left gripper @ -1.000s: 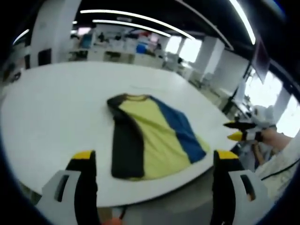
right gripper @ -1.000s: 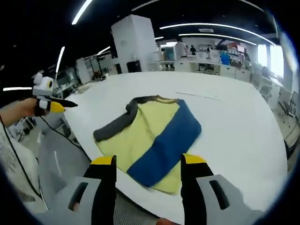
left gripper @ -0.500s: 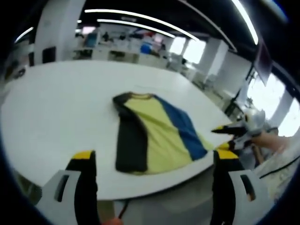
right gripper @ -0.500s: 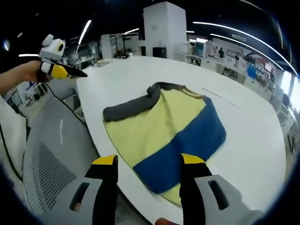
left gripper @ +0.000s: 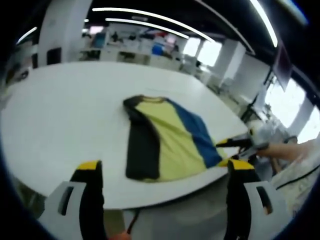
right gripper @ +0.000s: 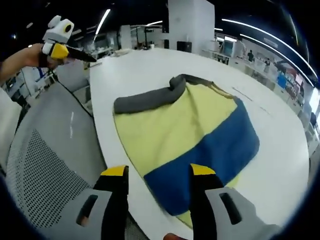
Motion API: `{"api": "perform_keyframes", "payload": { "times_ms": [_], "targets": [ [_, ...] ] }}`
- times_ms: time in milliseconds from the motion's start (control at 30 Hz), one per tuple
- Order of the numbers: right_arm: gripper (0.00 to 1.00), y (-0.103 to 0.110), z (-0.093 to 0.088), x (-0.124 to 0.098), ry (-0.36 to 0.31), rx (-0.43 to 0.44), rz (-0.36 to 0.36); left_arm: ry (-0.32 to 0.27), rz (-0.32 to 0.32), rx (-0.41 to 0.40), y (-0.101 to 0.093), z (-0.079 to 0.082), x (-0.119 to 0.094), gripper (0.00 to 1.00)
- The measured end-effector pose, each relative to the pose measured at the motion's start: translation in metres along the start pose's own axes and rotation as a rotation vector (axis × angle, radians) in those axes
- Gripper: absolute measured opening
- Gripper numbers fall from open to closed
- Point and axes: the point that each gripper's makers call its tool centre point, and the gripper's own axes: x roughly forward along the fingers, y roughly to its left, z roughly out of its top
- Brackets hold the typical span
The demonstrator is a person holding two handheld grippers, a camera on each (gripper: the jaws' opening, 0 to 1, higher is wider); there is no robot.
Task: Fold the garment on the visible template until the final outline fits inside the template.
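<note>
Garment (right gripper: 185, 130) flat on the counter (left gripper: 60, 115). Right gripper (right gripper: 157, 172), jaws apart and empty, has closed in on the hem at 6 o'clock; left gripper (left gripper: 162, 167) hangs open, well apart. Grasp looks imminent.

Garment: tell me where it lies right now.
The garment lies flat at the white table's near edge, just ahead of the right hand-held gripper.
</note>
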Motion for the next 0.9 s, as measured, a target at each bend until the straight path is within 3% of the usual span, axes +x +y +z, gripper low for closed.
{"api": "perform_keyframes", "payload": {
  "times_ms": [267,567,900],
  "targets": [
    [0.47,0.001,-0.008,0.02,0.042,-0.034,0.022,0.004,0.007,-0.007,0.005,-0.003,-0.004,0.99],
    [0.45,0.003,-0.024,0.029,0.092,0.02,0.028,0.0,0.03,-0.028,0.011,-0.009,-0.012,0.99],
    [0.32,0.0,-0.032,0.031,0.103,0.014,0.008,0.007,0.039,-0.034,0.016,-0.011,-0.014,0.99]
  ]
}}
